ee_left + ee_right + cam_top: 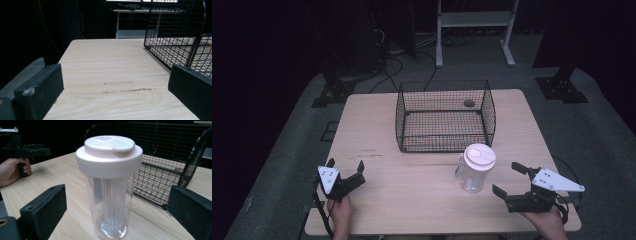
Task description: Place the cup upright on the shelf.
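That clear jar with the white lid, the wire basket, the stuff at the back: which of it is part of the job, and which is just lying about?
Part of the job:
- clear jar, upright, white lid on
- right gripper, open, aimed at the jar
- left gripper, open, apart from it
- wire basket, probably, just behind the jar

Just lying about:
- white frame behind the table
- floor cables
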The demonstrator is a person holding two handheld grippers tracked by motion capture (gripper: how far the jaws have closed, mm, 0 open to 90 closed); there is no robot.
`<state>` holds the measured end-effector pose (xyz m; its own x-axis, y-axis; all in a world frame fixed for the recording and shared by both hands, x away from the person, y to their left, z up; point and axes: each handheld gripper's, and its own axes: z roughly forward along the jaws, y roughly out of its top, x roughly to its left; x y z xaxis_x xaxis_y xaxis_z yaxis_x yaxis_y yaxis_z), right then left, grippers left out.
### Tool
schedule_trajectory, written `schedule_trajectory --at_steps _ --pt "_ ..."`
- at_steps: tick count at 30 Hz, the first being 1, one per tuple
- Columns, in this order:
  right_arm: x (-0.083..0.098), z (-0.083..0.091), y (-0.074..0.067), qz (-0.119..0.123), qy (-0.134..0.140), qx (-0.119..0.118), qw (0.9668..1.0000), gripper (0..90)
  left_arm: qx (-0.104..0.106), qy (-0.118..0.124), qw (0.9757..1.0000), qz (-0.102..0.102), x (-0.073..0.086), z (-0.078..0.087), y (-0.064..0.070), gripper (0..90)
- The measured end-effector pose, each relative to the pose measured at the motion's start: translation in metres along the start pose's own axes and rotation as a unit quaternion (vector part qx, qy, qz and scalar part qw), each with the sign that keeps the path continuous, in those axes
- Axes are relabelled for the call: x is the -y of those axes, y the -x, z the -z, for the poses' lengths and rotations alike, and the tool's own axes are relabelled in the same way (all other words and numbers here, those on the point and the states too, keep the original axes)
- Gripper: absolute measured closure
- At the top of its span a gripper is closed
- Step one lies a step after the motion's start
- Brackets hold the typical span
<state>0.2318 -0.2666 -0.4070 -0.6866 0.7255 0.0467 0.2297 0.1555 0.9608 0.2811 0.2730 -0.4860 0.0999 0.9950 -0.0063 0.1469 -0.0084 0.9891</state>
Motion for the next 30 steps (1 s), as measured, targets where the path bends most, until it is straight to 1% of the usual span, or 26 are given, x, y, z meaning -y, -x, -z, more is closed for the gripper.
schedule_trajectory --at_steps 2,9,16,20,29,30 --pt "-0.002 -0.003 -0.002 0.004 -0.001 0.001 1.0000 1.7 0.000 0.000 1.0000 0.000 0.000 0.000 0.000 0.0" --pt "-0.007 -0.016 -0.003 0.007 -0.015 -0.002 0.9999 0.3 0.000 0.002 1.0000 0.000 0.000 0.000 0.000 0.0" --pt "-0.011 -0.024 -0.004 0.009 -0.016 0.000 0.9998 0.3 0.000 0.002 1.0000 -0.001 0.000 0.000 0.000 0.0" --pt "-0.015 -0.031 -0.005 0.011 -0.020 -0.004 0.9997 0.3 0.000 0.003 1.0000 -0.002 0.000 0.000 0.001 0.0" --pt "-0.021 -0.043 -0.005 0.011 -0.021 -0.003 0.9997 0.3 0.001 0.004 1.0000 -0.003 0.000 0.000 0.001 0.0" --pt "-0.022 -0.047 -0.005 0.011 -0.024 -0.004 0.9996 0.3 0.001 0.004 1.0000 -0.003 0.000 0.000 0.001 0.0"
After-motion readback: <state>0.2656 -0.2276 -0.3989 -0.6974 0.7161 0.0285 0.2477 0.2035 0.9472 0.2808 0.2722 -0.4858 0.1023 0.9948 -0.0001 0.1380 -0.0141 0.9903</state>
